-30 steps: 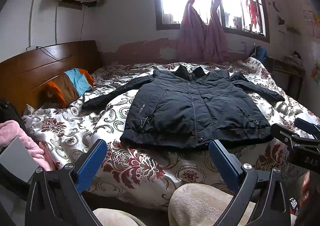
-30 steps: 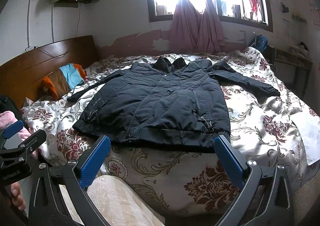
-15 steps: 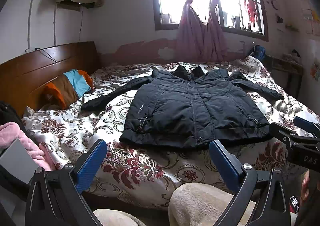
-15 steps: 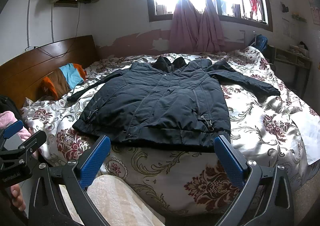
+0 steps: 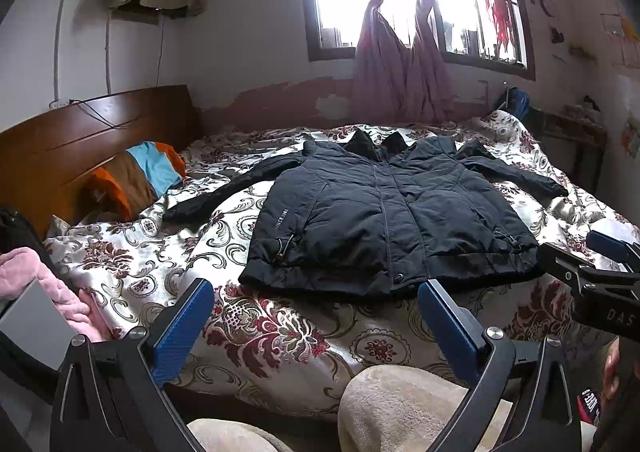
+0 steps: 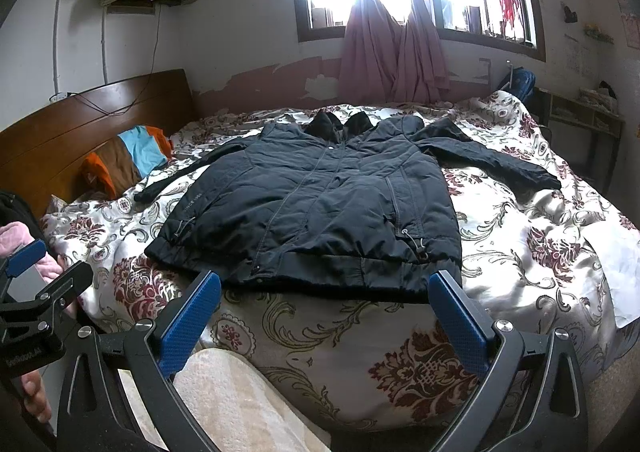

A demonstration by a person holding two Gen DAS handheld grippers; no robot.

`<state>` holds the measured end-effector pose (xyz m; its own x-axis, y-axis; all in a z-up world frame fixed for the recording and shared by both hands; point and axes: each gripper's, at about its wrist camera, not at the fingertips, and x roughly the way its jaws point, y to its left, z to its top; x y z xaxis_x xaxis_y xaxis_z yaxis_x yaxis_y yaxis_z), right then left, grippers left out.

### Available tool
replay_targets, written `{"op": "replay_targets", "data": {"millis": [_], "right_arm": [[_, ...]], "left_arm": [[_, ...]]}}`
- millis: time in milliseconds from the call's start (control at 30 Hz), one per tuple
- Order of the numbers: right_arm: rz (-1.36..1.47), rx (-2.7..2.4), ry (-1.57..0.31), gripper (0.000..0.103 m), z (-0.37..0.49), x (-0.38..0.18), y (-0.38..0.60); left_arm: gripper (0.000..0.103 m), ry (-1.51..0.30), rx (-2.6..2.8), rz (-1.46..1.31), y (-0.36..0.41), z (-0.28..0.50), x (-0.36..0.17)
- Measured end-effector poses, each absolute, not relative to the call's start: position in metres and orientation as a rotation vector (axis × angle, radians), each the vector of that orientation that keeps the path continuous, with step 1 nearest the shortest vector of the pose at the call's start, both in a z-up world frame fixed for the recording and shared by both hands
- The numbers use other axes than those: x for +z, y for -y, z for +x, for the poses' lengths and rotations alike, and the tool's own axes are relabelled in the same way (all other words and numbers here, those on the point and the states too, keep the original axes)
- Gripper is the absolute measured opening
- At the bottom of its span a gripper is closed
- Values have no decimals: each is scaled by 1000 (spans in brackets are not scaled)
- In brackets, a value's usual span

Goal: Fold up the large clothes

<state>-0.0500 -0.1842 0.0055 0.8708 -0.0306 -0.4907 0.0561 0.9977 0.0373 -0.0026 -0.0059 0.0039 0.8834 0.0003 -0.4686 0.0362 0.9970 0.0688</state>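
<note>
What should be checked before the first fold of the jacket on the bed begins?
1. Jacket lies flat, front up: ok.
2. Both sleeves spread out to the sides: ok.
3. Left gripper jaws open, nothing held: ok.
4. Right gripper jaws open, nothing held: ok.
5. Bedspread bare beside the jacket for folding: ok.
6. Zipper fully closed: cannot tell.

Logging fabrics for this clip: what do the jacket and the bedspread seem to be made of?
Jacket: probably a padded synthetic shell, matte dark navy, puffy with stitched seams and drawcord toggles. Bedspread: likely satin-like polyester, glossy, with sheen on its floral folds.
</note>
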Motion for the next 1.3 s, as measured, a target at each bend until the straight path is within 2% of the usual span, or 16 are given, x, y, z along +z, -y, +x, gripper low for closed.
{"op": "replay_targets", "data": {"millis": [833,1033,1300], "right_arm": [[53,-48,-526,102,-49,3,184],[63,-74,-723,102,-27,-25,191],[76,-168,-751,102,-11,-19,222]], "left_arm": [[103,-492,-18,82,6,-1,5],[103,-549,1,84,10,7,0],[103,-641,17,46,7,35,-17]]}}
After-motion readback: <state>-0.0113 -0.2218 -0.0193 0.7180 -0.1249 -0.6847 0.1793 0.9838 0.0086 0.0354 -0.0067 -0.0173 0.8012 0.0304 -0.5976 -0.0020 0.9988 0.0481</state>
